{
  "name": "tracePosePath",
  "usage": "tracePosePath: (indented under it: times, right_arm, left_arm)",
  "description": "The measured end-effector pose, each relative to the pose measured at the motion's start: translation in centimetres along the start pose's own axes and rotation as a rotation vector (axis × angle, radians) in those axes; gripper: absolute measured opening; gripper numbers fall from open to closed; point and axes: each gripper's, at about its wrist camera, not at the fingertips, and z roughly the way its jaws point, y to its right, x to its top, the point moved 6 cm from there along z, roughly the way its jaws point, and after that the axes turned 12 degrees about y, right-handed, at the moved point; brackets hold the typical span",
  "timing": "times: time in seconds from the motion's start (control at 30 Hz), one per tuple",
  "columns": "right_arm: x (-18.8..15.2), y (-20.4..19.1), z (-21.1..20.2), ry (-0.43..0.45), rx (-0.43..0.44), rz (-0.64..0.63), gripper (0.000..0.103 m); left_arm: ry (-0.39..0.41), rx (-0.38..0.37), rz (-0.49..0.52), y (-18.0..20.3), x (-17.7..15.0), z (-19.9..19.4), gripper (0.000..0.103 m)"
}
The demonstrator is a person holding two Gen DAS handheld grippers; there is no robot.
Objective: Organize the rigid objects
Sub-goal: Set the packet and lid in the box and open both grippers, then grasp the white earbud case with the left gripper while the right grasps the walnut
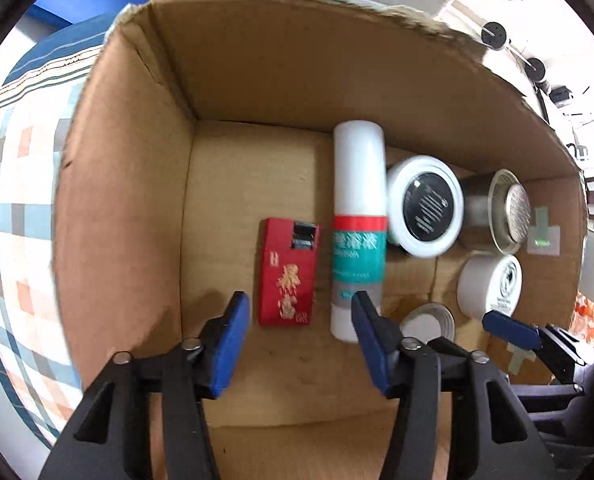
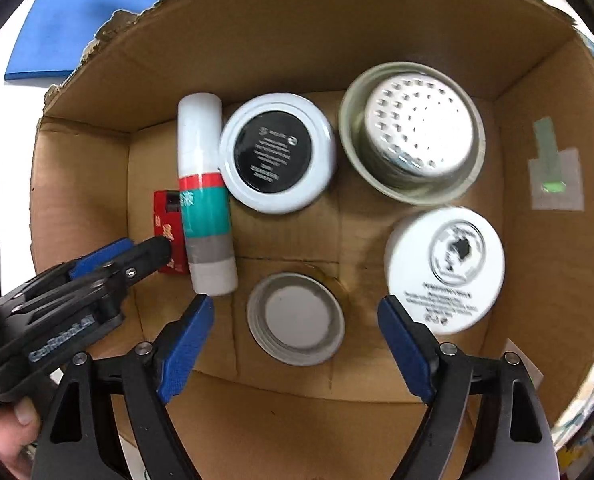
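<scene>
Inside a cardboard box (image 1: pixel 257 60) lie a red packet (image 1: pixel 288 276), a white tube with a teal and red label (image 1: pixel 359 224), a white jar with a black label (image 1: pixel 425 206), a perforated metal cup (image 1: pixel 505 208), a white round tub (image 1: pixel 491 286) and a metal lid (image 1: pixel 429 322). My left gripper (image 1: pixel 297 340) is open and empty just above the red packet's near end. My right gripper (image 2: pixel 297 344) is open and empty over the metal lid (image 2: pixel 295 318), with the tub (image 2: pixel 445 268) beside its right finger. The tube (image 2: pixel 205 196), the jar (image 2: pixel 277 152), the cup (image 2: pixel 413 132) and the packet (image 2: pixel 169 216) also show there.
The box (image 2: pixel 297 40) stands on a checked cloth (image 1: pixel 13 208). A blue pad (image 2: pixel 77 28) lies beyond the box's far left corner. A taped tag (image 2: pixel 555 176) sticks to the box's right wall. The left gripper's body (image 2: pixel 77 292) reaches in from the left.
</scene>
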Motion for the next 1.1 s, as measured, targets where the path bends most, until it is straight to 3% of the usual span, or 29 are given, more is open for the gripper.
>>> tracePosePath:
  times: [0.1, 0.17, 0.2, 0.37, 0.6, 0.73, 1.1]
  right_arm:
    - [-1.4, 0.4, -1.1, 0.01, -0.025, -0.026, 0.096]
    - [-2.0, 0.6, -1.6, 0.012, -0.037, -0.04, 0.101]
    - [-2.5, 0.7, -2.1, 0.019, -0.045, -0.049, 0.103]
    - [-4.1, 1.5, -4.5, 0.056, -0.061, -0.055, 0.103]
    - [-6.5, 1.9, -8.7, 0.131, -0.1, -0.081, 0.103]
    - [-7.4, 1.6, -11.9, 0.17, -0.103, -0.104, 0.103]
    - [-10.3, 0.7, -18.6, 0.278, -0.091, -0.142, 0.103]
  left_arm:
    - [0.022, -0.008, 0.027, 0.8, -0.7, -1.5, 0.073]
    - [0.045, 0.016, 0.052, 1.4, -1.3, -2.6, 0.101]
    - [0.06, 0.031, 0.065, 1.7, -1.5, -3.1, 0.103]
    - [0.152, 0.055, 0.091, 3.0, -1.3, -6.7, 0.103]
    - [0.271, 0.091, 0.095, 4.3, -4.6, -11.3, 0.103]
    - [0.302, 0.122, 0.074, 4.2, -5.9, -13.2, 0.103]
    - [0.387, 0.109, 0.056, 5.1, -9.8, -19.2, 0.103]
